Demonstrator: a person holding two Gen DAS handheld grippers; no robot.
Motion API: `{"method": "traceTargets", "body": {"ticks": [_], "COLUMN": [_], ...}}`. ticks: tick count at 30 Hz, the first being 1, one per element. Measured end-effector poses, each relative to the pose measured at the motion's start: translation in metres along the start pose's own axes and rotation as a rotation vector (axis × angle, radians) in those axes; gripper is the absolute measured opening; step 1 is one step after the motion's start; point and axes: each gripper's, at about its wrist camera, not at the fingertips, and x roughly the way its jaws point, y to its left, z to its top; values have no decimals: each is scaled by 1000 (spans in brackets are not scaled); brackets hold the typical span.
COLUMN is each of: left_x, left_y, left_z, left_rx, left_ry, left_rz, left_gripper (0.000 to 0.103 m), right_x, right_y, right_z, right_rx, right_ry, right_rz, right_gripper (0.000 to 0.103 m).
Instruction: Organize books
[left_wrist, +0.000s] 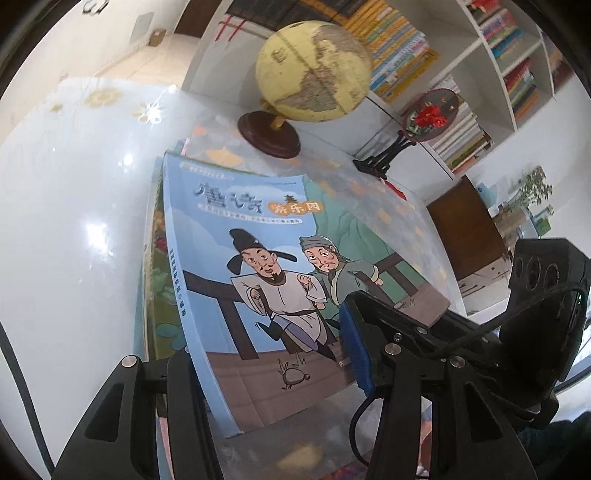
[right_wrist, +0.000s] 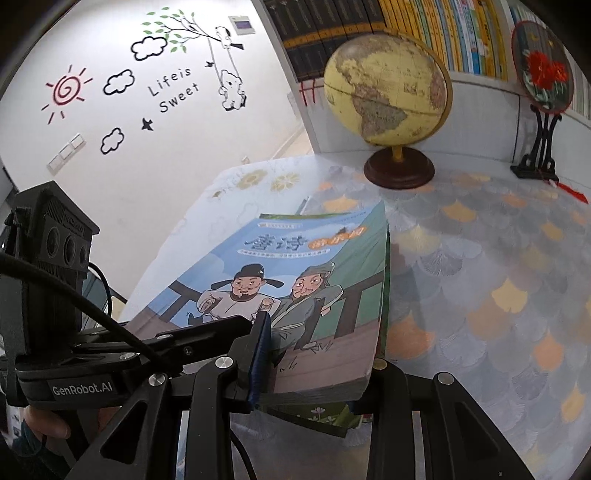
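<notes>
A stack of books (left_wrist: 266, 280) is held between both grippers, tilted over the table's patterned cloth (right_wrist: 480, 280). Its top book has a light blue cover with two cartoon men in old robes; a green flowered cover (right_wrist: 325, 413) shows underneath. My left gripper (left_wrist: 269, 354) is shut on the stack's near edge, its blue pad (left_wrist: 354, 347) on the cover and the other finger at the spine side. My right gripper (right_wrist: 317, 350) is shut on the same edge, its blue pad (right_wrist: 260, 350) on top and its other finger under the right corner. The stack's underside is hidden.
A yellow globe (right_wrist: 388, 88) on a dark wooden base stands beyond the books. A round embroidered fan (right_wrist: 543, 74) on a black stand is to its right. White bookshelves (left_wrist: 509, 44) full of books rise behind. A hand (right_wrist: 37, 417) holds the left gripper.
</notes>
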Motion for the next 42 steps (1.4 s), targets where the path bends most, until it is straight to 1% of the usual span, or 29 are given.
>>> {"method": "traceTargets", "body": {"ticks": [3, 5, 6, 8, 9, 10, 13, 17, 18, 20, 22, 23, 25, 28, 31, 34, 39, 42], "left_x": [4, 6, 6, 6, 6, 5, -4, -15, -18, -23, -30, -32, -37, -39, -35, -28, -14, -3], "left_y": [11, 19, 21, 26, 28, 30, 36, 44, 44, 41, 37, 36, 33, 25, 14, -7, -57, -90], "left_z": [-1, -4, -5, -7, -8, -10, -14, -20, -22, -26, -33, -35, -39, -42, -41, -41, -40, -40], "left_rx": [-35, -58, -66, -86, -92, -95, -131, -180, -182, -156, -144, -147, -150, -151, -146, -121, -47, -3], "left_ry": [9, 12, 11, 14, 19, 18, -3, -35, -42, -62, -69, -71, -77, -82, -77, -75, -68, -66], "left_rz": [3, 19, 25, 55, 86, 101, 111, 115, 147, 249, 276, 276, 276, 276, 269, 261, 224, 198], "left_gripper": [48, 48, 50, 50, 50, 50, 53, 53, 55, 55, 55, 55, 56, 56, 56, 56, 56, 62], "right_x": [11, 15, 17, 20, 24, 27, 34, 39, 40, 42, 42, 43, 40, 32, 20, -4, -42, -66], "right_y": [-1, 1, 1, 3, 3, 3, 0, -1, -1, 0, 0, -2, -4, -10, -23, -39, -64, -80], "right_z": [-2, -3, -4, -7, -8, -9, -9, -10, -11, -13, -15, -17, -19, -23, -28, -30, -28, -27], "right_rx": [22, 22, 22, 25, 26, 28, 53, 60, 56, 48, 50, 53, 51, 33, 45, 68, 101, 120], "right_ry": [21, 31, 35, 51, 62, 74, 101, 144, 149, 166, 184, 197, 204, 201, 196, 162, 102, 67], "right_rz": [-11, -14, -15, -15, -15, -17, -22, -21, -25, -13, -2, -1, 5, -16, -36, -55, -91, -110], "right_gripper": [32, 32, 32, 32, 32, 32, 32, 33, 33, 33, 37, 44, 49, 50, 50, 52, 54, 55]}}
